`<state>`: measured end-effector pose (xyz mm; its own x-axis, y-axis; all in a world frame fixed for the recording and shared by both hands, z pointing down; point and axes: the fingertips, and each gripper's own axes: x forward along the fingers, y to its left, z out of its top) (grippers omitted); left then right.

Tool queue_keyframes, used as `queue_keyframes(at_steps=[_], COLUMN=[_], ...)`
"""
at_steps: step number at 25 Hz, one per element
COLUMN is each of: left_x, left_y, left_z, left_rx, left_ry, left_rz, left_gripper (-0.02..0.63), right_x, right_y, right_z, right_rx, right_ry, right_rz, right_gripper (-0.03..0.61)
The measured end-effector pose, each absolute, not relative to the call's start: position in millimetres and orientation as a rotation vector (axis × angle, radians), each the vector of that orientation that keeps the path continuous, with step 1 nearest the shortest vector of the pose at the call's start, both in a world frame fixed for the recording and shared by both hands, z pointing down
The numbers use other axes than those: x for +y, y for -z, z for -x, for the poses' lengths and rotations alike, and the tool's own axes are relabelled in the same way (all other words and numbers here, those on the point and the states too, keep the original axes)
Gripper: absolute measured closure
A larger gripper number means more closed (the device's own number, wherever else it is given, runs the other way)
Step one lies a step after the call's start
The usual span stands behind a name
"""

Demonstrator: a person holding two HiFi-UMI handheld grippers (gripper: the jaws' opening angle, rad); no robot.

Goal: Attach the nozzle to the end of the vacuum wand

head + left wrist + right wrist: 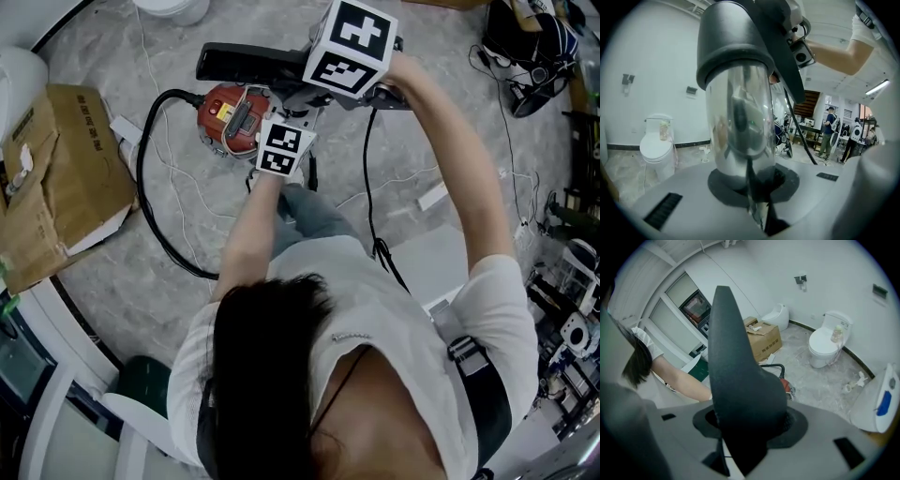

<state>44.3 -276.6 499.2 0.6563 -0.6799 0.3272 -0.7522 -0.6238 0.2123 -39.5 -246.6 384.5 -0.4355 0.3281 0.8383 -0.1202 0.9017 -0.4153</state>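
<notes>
In the left gripper view a shiny chrome vacuum wand [738,126] stands between the jaws of my left gripper [752,190], which is shut on it. A black nozzle collar [733,44] covers the wand's far end. The right gripper view is filled by the black nozzle [740,380], and my right gripper [745,430] is shut on it. From the head view the nozzle [239,62] sticks out leftward under the right marker cube [349,47]. The left marker cube [283,148] sits just below it, and both sets of fingertips are hidden.
The red vacuum body [230,117] lies on the floor with its black hose [150,202] looping left. A cardboard box [61,178] is at far left. Thin cables cross the floor. A toilet [827,341] stands by the wall. People [829,133] stand in the background.
</notes>
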Motion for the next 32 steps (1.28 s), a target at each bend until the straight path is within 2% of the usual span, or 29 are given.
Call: queue_keyframes(at_steps=[6, 11, 22, 30, 31, 32], left_x=[-275.1, -272.7, -274.0, -274.0, -274.6, -275.2], left_y=[-500.5, -497.7, -498.8, -501.3, -502.3, -503.2], left_z=[-45.2, -44.5, -49.4, -38.6, -36.6, -34.5], left_rx=[-1.136, -1.112, -1.101, -1.120, -1.124, -1.129], left_ry=[-0.306, -0.302, -0.327, -0.321, -0.322, -0.321], left_rz=[-2.548, -2.562, -2.568, -2.555, -2.550, -2.545], left_gripper=[0.571, 0.571, 0.571, 0.571, 0.571, 0.571], right_x=[-242.7, -243.0, -245.5, -244.7, -242.4, -239.8], right_y=[-392.0, -391.6, -391.2, -396.9, -401.1, -405.8], right_z=[36.4, 27.8, 30.3, 30.8, 30.9, 30.8], right_rx=[-1.932, -2.060, -1.932, -2.122, -2.116, -2.109], right_ry=[-0.459, -0.556, -0.488, -0.555, -0.523, -0.492], right_rz=[0.142, 0.079, 0.120, 0.125, 0.138, 0.153], right_gripper=[0.367, 0.374, 0.374, 0.370, 0.350, 0.304])
